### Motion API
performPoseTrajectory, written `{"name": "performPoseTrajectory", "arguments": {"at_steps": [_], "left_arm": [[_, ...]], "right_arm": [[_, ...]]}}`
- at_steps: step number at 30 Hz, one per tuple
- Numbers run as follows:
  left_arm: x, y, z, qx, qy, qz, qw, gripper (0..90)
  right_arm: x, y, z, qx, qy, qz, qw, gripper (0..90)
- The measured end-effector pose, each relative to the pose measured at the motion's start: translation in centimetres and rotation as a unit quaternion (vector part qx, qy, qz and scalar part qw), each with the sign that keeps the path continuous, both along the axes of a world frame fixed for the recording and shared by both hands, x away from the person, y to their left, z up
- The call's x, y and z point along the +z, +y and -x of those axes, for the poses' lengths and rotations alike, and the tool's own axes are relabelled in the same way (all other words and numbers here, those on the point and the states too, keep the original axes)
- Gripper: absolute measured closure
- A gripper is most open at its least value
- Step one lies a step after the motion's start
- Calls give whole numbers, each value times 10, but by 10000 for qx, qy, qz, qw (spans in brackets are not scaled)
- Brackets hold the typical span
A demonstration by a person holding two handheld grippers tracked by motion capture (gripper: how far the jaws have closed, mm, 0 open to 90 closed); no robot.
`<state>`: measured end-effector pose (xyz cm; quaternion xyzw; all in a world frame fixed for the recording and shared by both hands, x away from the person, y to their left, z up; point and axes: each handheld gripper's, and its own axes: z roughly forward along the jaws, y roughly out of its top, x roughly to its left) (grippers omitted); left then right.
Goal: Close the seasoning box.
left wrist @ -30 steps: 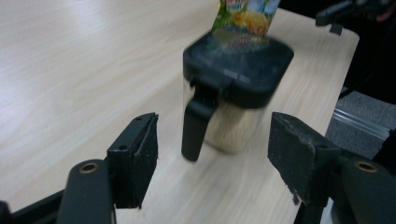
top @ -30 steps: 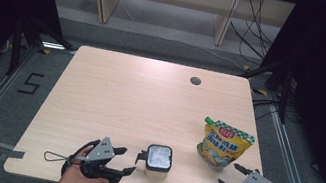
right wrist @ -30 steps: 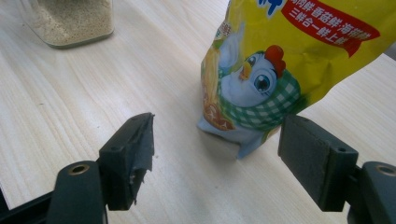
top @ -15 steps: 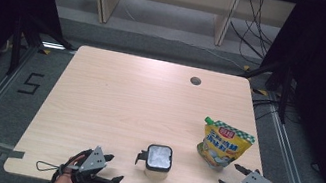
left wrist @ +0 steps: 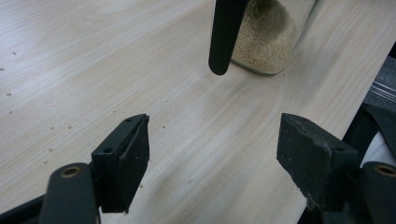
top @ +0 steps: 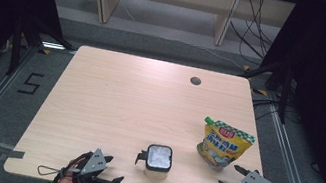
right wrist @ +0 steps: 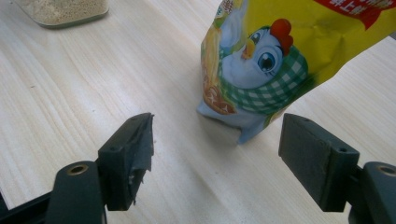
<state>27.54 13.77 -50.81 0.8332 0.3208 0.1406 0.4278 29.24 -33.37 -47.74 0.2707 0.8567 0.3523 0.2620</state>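
Just ahead & right of the empty, wide-open left claw (top: 109, 171) stands the jar (top: 159, 157), handle toward it, while the open right claw (top: 232, 178) faces the pouch (top: 223, 144) on desk (top: 114, 98).

Matt wood-grain table (top: 113, 103), clear glass jar (left wrist: 271, 37), glossy plastic pouch (right wrist: 280, 56).

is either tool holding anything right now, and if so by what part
Nothing is held. The left tool and right tool both stand open over the bare wooden table.
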Motion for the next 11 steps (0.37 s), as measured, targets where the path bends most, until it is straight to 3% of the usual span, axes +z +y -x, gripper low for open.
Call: {"name": "performPoseTrajectory", "arguments": {"at_steps": [5,11], "left_arm": [[-1,2,-2,0,-76,-141,9999,253],[-4,1,-3,62,-29,-36,10000,250]], "right_arm": [[0,-1,-1,45,-69,53,10000,273],[-1,-1,-1,6,24,23,10000,271]]}}
